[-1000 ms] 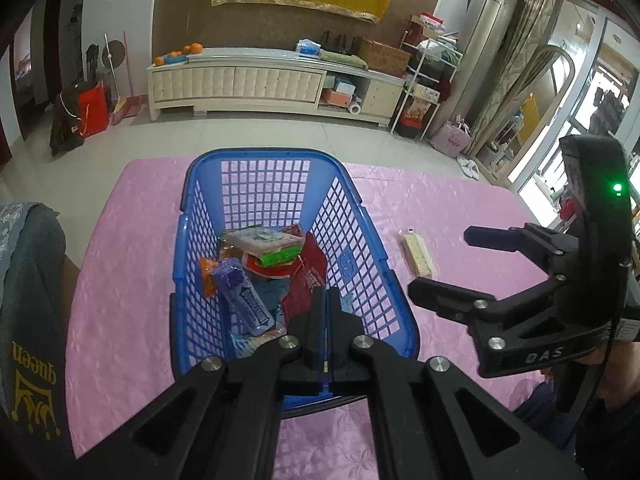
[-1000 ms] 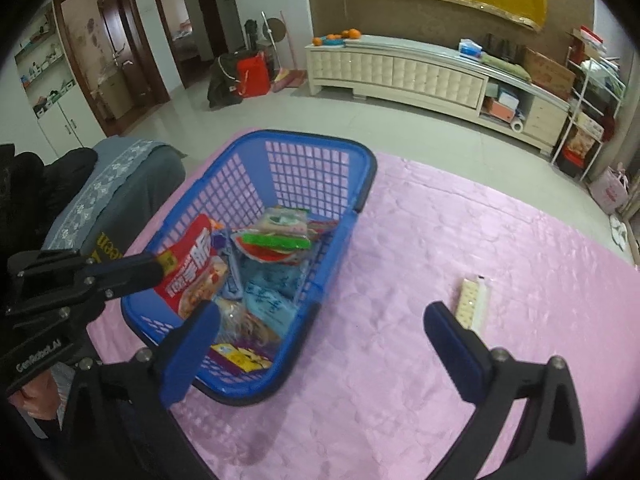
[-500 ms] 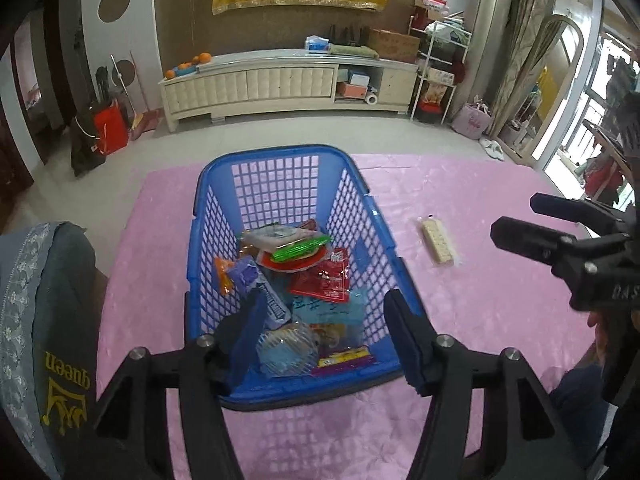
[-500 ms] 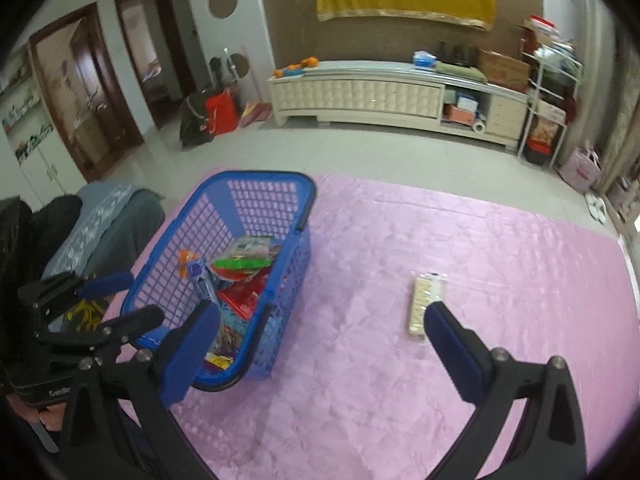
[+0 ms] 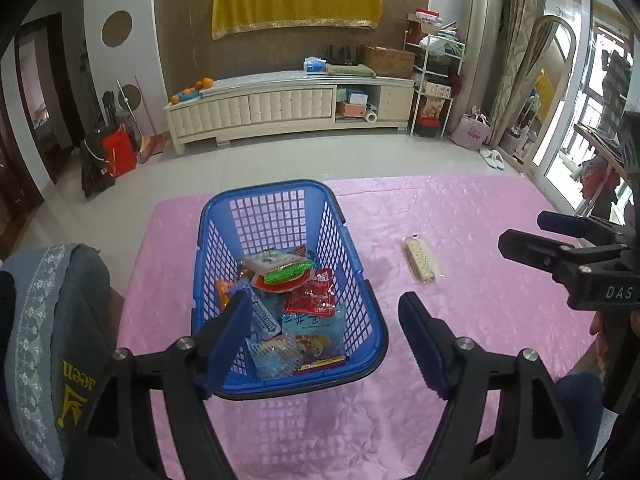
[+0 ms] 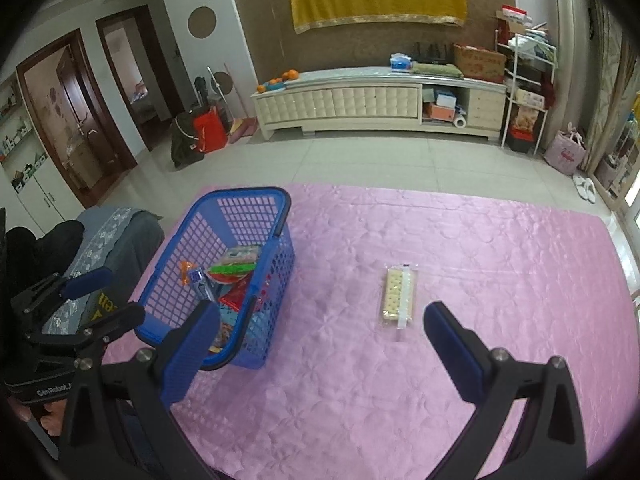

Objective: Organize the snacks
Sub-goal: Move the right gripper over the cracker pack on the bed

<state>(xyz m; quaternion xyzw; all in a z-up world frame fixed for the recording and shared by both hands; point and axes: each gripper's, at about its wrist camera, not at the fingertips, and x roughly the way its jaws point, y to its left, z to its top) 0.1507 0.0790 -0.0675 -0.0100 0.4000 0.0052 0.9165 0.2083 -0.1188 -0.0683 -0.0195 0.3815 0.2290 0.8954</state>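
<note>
While the left gripper (image 5: 324, 340) hangs over the near end of the blue basket (image 5: 372, 320), its jaws are opening with nothing between them; the right gripper (image 6: 320, 348) stands wide and empty above the pink tablecloth (image 6: 500, 248). One cracker pack (image 6: 398, 296) lies alone on the cloth, well apart from the basket — just beyond the right fingertips. Risks: thin, slick wrapper may slide or crackers crush under a hard pinch; a low swing could clip the basket rim. Against a second ago — the left jaws were shut on a red packet (image 5: 310, 298), which now rests among the snacks; both grippers sit higher and further back.
</note>
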